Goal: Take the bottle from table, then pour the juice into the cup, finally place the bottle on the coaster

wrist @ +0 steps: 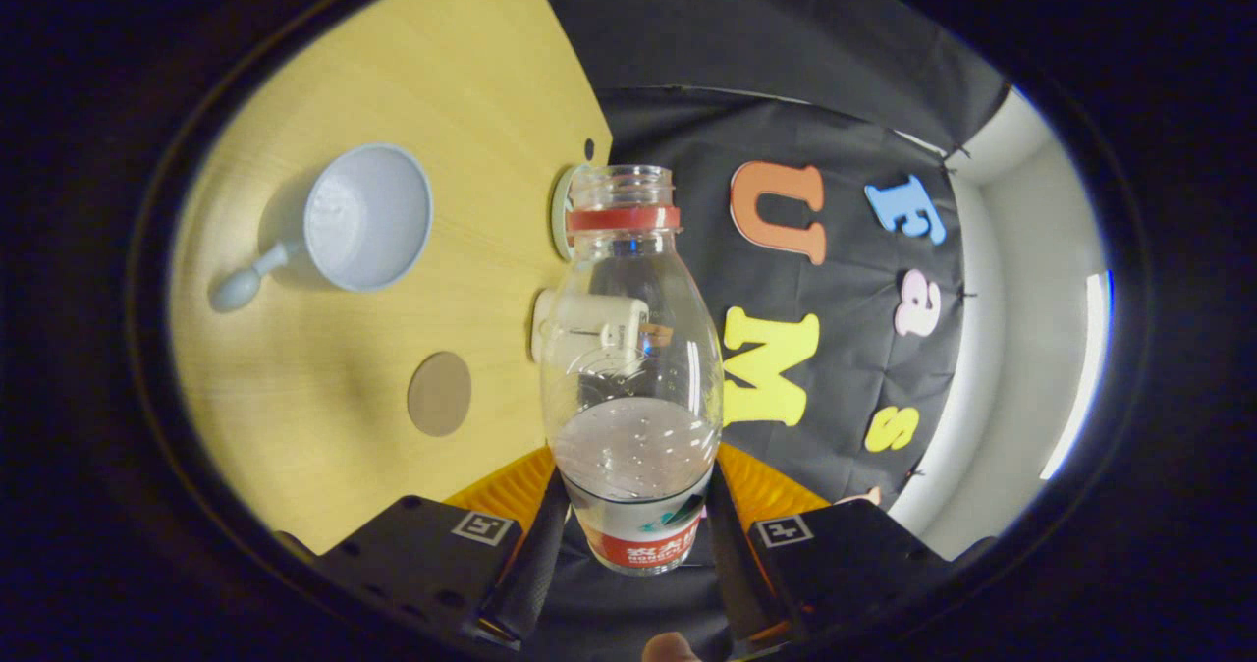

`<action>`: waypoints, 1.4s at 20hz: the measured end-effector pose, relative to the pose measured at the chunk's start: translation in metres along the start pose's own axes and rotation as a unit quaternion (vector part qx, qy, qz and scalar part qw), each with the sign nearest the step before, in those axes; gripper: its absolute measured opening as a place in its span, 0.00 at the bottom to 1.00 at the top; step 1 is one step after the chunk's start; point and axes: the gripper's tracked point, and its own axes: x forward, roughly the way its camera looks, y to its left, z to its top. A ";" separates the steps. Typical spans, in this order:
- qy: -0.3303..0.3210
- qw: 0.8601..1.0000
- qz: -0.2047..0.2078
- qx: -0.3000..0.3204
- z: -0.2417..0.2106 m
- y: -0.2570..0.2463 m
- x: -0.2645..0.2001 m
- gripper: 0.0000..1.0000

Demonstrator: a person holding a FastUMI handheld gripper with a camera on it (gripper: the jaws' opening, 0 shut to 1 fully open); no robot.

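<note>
Between the two fingers of the gripper [628, 554] sits the bottle [630, 367], a clear plastic one with its cap off and a red ring under the threaded neck. Both fingers press on its lower body, at the labelled band, so the gripper is closed on it. The view is rolled, so the bottle looks lifted clear of the table [412, 82] and turned toward it, though how far it tilts cannot be told. Only a little liquid lies in its base, so it is probably light, and the thin wall would likely give under a hard squeeze. The smooth plastic could slip; the low hold near the label seems sound, since it leaves the open mouth free for pouring.

Beyond the bottle, well to one side, stands the cup [366, 216], pale with a handle and an open rim. Nearer the fingers lies the round brown coaster [439, 394]. A small white object [589, 320] shows through the bottle.
</note>
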 end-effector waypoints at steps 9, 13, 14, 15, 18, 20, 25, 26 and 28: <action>-0.044 0.926 0.064 0.370 -0.020 -0.011 -0.043 0.75; -0.083 0.861 0.066 0.497 -0.031 -0.032 -0.059 0.75; -0.090 0.840 0.073 0.530 -0.034 -0.035 -0.061 0.75; -0.098 0.819 0.081 0.559 -0.038 -0.041 -0.062 0.75; -0.099 0.786 0.091 0.604 -0.053 -0.049 -0.054 0.75; -0.102 0.773 0.092 0.620 -0.065 -0.054 -0.045 0.75; -0.106 0.724 0.120 0.671 -0.072 -0.057 -0.001 0.75; -0.106 0.718 0.128 0.676 -0.067 -0.056 0.009 0.75; -0.106 0.708 0.142 0.684 -0.059 -0.049 0.028 0.75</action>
